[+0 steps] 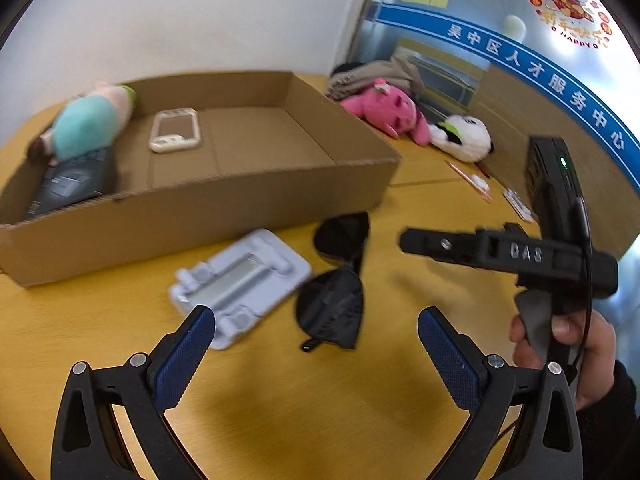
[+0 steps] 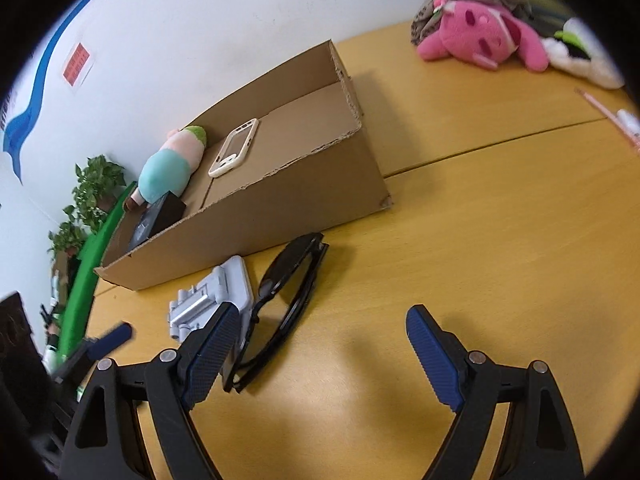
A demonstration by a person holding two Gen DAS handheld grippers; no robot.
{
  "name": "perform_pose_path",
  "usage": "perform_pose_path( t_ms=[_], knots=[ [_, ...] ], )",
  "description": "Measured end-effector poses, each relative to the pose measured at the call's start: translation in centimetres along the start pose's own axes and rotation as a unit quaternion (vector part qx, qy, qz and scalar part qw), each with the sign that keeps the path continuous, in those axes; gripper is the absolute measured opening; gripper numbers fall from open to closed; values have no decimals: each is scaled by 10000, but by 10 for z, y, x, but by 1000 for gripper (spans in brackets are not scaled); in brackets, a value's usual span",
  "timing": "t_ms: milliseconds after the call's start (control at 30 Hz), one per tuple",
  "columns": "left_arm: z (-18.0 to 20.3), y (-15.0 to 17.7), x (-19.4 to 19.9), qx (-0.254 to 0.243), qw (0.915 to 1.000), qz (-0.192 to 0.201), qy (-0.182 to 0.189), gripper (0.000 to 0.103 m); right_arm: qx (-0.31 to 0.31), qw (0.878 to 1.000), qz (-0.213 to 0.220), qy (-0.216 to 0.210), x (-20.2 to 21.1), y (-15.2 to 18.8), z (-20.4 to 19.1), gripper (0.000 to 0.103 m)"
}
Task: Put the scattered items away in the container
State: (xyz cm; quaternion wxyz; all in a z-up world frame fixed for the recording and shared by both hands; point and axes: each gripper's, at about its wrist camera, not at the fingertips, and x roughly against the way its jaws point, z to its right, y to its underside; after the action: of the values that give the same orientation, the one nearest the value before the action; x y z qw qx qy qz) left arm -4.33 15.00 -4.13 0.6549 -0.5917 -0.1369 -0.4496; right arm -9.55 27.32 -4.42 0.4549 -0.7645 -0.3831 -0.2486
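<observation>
A shallow cardboard box (image 1: pixel 224 204) (image 2: pixel 304 196) stands on the yellow table. It holds a teal and pink plush (image 1: pixel 86 124) (image 2: pixel 168 168), a cream phone case (image 1: pixel 175 130) (image 2: pixel 234 148) and a dark box (image 1: pixel 72 182) (image 2: pixel 154 220). In front of it lie a grey phone stand (image 1: pixel 236 284) (image 2: pixel 216 300) and black sunglasses (image 1: pixel 338 280) (image 2: pixel 280 304). My left gripper (image 1: pixel 316 332) is open and empty, just short of the sunglasses and stand. My right gripper (image 2: pixel 320 332) is open and empty, with its left fingertip beside the sunglasses; it also shows in the left wrist view (image 1: pixel 500 256).
A pink plush (image 1: pixel 388 112) (image 2: pixel 480 36), a white panda plush (image 1: pixel 464 136) (image 2: pixel 580 52) and bundled clothes (image 1: pixel 380 72) lie at the table's far side. Pencils and small items (image 1: pixel 480 184) lie near the right edge. A potted plant (image 2: pixel 92 188) stands by the wall.
</observation>
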Motion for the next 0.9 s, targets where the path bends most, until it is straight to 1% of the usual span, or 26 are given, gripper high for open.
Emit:
perform_pose_path(
  t_ms=[100, 167, 233, 333, 367, 400, 433, 467, 500, 667, 800, 900],
  knots=[
    [6, 1, -20, -49, 9996, -217, 167, 102, -140, 9989, -241, -381, -18, -7, 1, 86],
    [8, 1, -29, -31, 9990, -333, 294, 101, -180, 9978, -374, -509, -30, -11, 0, 86],
    [10, 2, -40, -44, 9983, -463, 357, 101, -175, 9976, -460, -494, -41, -15, -1, 86],
    [12, 3, -51, -84, 9976, -596, 332, 101, -35, 9981, -425, -448, -49, -22, -7, 83],
    [13, 3, -54, -81, 9974, -626, 340, 101, 57, 9985, -411, -365, -52, -24, -11, 79],
    [13, 4, -56, -71, 9972, -657, 349, 101, 178, 9987, -402, -256, -54, -25, -14, 69],
    [13, 5, -59, -61, 9970, -682, 350, 101, 290, 9987, -396, -157, -55, -25, -16, 63],
    [13, 5, -60, -71, 9971, -674, 337, 101, 361, 9985, -389, -93, -57, -24, -18, 51],
    [13, 5, -60, -98, 9972, -660, 327, 101, 404, 9984, -389, -67, -58, -24, -18, 40],
    [16, 7, -59, -162, 9971, -668, 339, 101, 321, 9988, -302, -220, -55, -20, -10, 35],
    [17, 9, -58, -225, 9972, -638, 306, 101, 119, 9984, -233, -494, -50, -14, -1, 30],
    [19, 10, -59, -368, 9971, -624, 225, 95, 11, 9978, -176, -636, -43, -11, 3, 26]
  ],
)
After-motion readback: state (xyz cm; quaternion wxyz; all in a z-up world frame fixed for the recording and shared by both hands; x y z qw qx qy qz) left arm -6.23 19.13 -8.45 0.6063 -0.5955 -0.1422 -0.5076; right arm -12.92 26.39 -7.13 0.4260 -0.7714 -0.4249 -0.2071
